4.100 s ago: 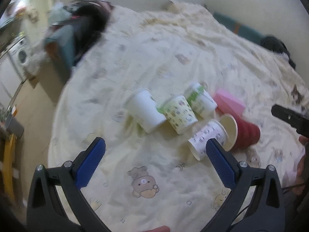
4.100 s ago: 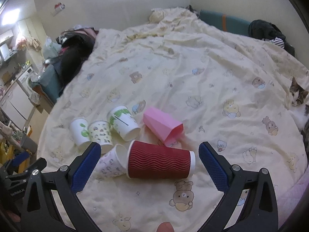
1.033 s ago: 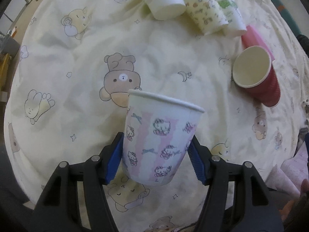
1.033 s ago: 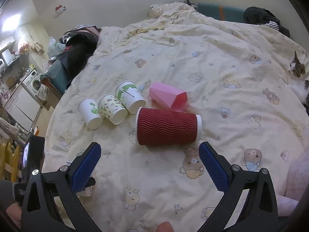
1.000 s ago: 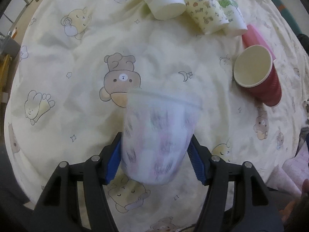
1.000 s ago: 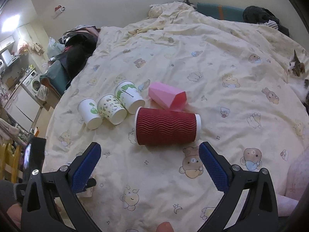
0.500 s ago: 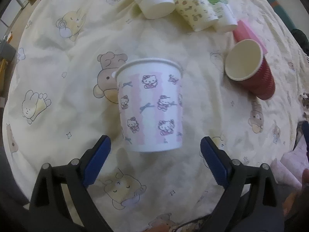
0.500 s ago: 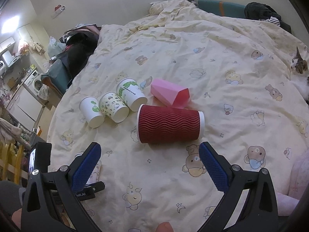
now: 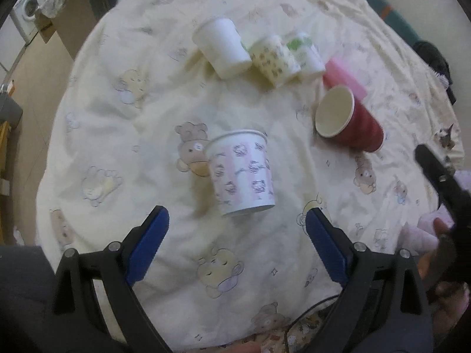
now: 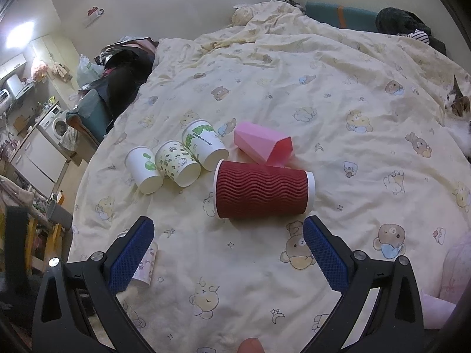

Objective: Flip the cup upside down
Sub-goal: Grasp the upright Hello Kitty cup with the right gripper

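A white and pink kitty-print paper cup (image 9: 241, 173) stands on the bear-print duvet (image 9: 147, 94), free of my left gripper (image 9: 237, 231), which is open and empty just in front of it. The cup's far rim is up; I cannot tell which end rests on the bed. In the right wrist view the same cup (image 10: 144, 267) peeks out behind the left finger. My right gripper (image 10: 228, 253) is open and empty, just in front of a red ribbed cup (image 10: 262, 191) lying on its side. The red cup's open mouth faces the left wrist view (image 9: 347, 117).
Three small paper cups (image 10: 173, 161) stand in a row behind the red cup, with a pink faceted cup (image 10: 265, 144) on its side next to them. A cat (image 10: 459, 108) lies at the bed's right edge. The bed's left edge drops to the floor, with a washing machine (image 10: 57, 123) beyond.
My left gripper opened, let go of the kitty-print cup and drew back from it. The cup now stands alone on the duvet. My right gripper has stayed open above the red cup.
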### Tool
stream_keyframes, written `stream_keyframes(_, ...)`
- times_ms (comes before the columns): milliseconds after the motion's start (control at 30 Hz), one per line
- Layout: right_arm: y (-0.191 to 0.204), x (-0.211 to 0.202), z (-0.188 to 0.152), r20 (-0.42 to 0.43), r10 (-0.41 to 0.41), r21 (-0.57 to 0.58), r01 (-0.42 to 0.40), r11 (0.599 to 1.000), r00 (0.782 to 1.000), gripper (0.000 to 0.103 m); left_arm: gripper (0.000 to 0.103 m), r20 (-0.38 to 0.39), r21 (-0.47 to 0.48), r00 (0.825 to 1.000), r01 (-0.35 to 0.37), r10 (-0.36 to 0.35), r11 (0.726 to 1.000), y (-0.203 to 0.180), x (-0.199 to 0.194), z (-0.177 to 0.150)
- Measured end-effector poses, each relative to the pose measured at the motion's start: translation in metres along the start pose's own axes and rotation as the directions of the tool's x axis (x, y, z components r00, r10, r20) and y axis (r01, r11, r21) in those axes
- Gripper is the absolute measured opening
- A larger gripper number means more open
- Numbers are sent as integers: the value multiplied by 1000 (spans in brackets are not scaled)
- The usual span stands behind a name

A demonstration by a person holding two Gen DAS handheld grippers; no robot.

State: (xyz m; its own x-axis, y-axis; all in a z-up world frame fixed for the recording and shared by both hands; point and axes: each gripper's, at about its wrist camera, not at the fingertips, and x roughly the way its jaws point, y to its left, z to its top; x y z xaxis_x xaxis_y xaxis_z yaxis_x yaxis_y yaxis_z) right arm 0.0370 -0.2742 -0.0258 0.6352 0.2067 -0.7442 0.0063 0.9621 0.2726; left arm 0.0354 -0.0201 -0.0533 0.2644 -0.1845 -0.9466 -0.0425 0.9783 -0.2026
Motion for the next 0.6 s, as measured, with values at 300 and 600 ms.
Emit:
stream_keyframes(300, 9, 6, -5, -17, -18, -39, 17, 999, 1000, 103, 92, 123, -3, 989, -83, 82, 997, 45, -24, -1)
stream_keyframes(600, 25, 19, -28, -91, 22, -44, -26, 999, 996, 103, 92, 229, -18, 962, -150, 150, 989, 62, -25, -5)
